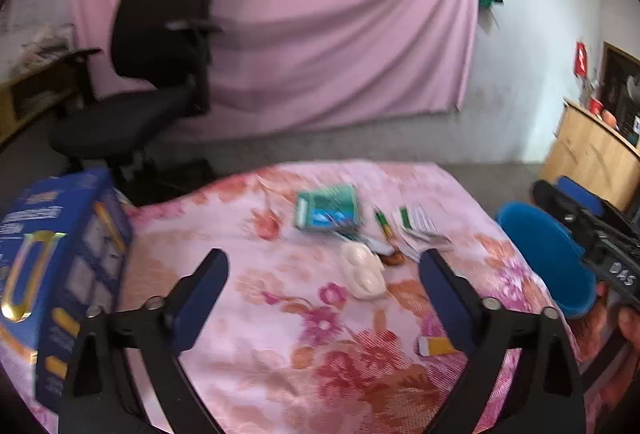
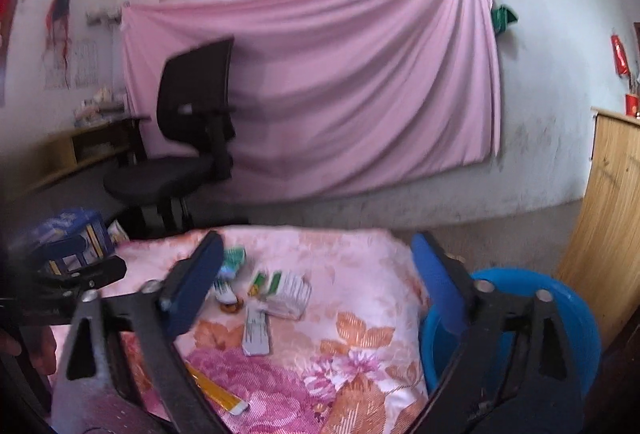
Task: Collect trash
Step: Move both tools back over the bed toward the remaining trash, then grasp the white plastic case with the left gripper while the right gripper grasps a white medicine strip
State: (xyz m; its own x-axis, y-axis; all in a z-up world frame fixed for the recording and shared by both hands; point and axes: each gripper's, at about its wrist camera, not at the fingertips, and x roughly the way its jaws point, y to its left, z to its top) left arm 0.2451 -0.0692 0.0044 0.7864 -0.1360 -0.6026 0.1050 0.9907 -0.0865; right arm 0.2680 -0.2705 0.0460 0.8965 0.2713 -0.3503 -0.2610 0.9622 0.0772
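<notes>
Judging by the litter mid-frame on the pink floral tablecloth [image 1: 304, 314], green packet [image 1: 326, 207] and white wad [image 1: 362, 270], collecting has barely begun: left gripper [image 1: 324, 274] and right gripper [image 2: 316, 266] gape empty near the round blue plastic bin [image 2: 560, 298].

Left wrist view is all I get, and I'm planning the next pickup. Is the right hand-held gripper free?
Observer: Yes. The right wrist view shows the right hand-held gripper open, with nothing between its fingers.
Operator: Any trash on the table that I can't see?
Observer: A flat grey packet lies on the flowered cloth, nearer the camera than the white box.
</notes>
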